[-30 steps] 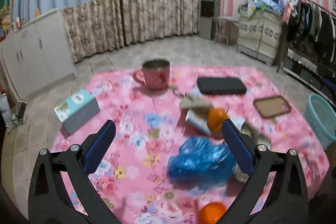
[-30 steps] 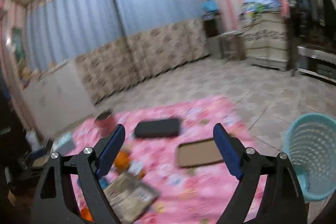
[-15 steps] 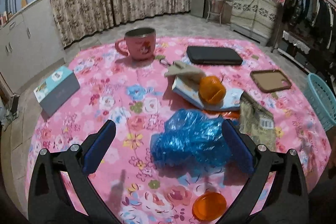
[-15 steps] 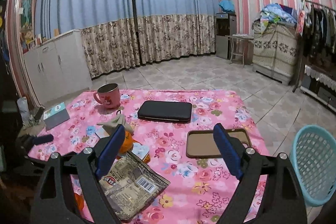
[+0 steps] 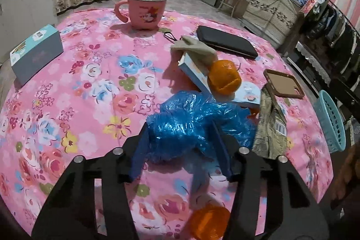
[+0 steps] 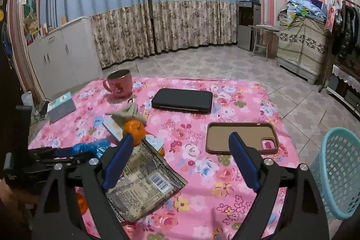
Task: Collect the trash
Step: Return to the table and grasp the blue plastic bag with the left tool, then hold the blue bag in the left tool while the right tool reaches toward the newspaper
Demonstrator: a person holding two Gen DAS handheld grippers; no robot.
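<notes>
I count two grippers: left gripper (image 5: 180, 138), right gripper (image 6: 180, 150). On the pink cloth (image 5: 90, 82): one blue plastic bag (image 5: 198, 123), one flattened snack wrapper (image 6: 144, 186), one whole orange (image 5: 223, 79), one orange lid (image 5: 208, 222), one pink mug (image 5: 146, 10), one teal box (image 5: 37, 53), one black case (image 6: 182, 100), one brown phone case (image 6: 240, 136). Off the cloth, one teal basket (image 6: 337, 172).

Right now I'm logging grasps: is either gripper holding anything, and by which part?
The left gripper has just been closing on the crumpled blue plastic bag, at its near edge. The right gripper holds nothing, jaws open.
</notes>
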